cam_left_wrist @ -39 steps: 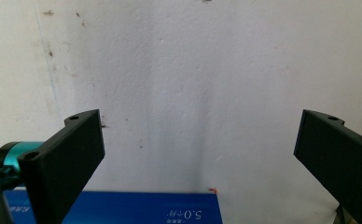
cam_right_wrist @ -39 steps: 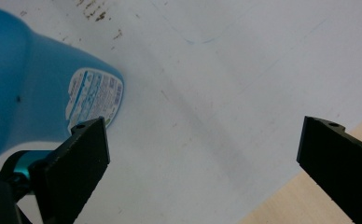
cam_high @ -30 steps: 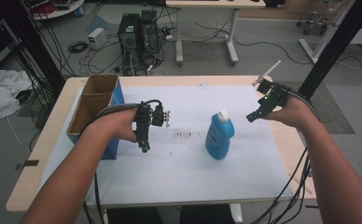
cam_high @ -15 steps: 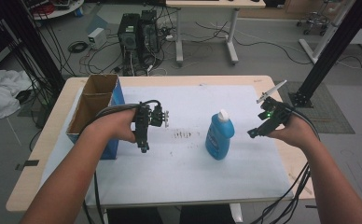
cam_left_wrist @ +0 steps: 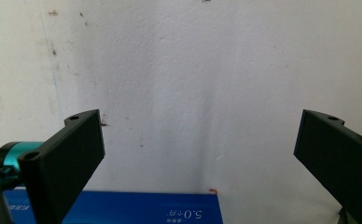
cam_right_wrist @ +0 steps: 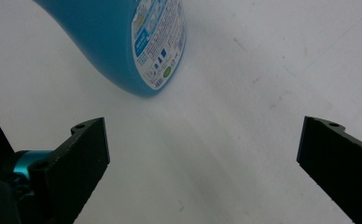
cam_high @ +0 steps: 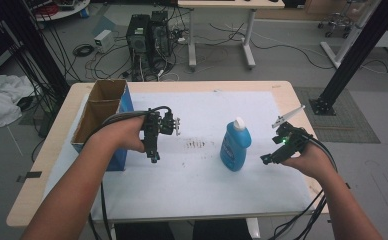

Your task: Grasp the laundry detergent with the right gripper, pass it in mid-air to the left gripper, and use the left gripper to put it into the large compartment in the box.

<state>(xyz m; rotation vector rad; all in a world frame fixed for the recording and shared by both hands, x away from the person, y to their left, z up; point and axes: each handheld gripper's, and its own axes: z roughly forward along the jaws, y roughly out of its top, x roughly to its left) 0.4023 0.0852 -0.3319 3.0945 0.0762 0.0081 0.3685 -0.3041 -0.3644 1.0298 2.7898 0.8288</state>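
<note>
We see the blue bottle (cam_high: 234, 147) standing upright on the white table cover (cam_high: 207, 185), right of centre. Our right gripper (cam_high: 277, 150) hovers just right of it, jaws spread wide and empty. Our left gripper (cam_high: 154, 145), equally wide and empty, hangs beside the cardboard box (cam_high: 99, 107).

Blue bottle (cam_high: 235, 150) with white cap and printed label, blue-sided brown cardboard box (cam_high: 100, 112), white stained sheet (cam_high: 207, 175) on tan desk (cam_high: 302, 107), black fingers (cam_right_wrist: 81, 154)

Even, bright overhead light, soft faint shadows, slightly grainy pictures, near jaws a little blurred
</note>
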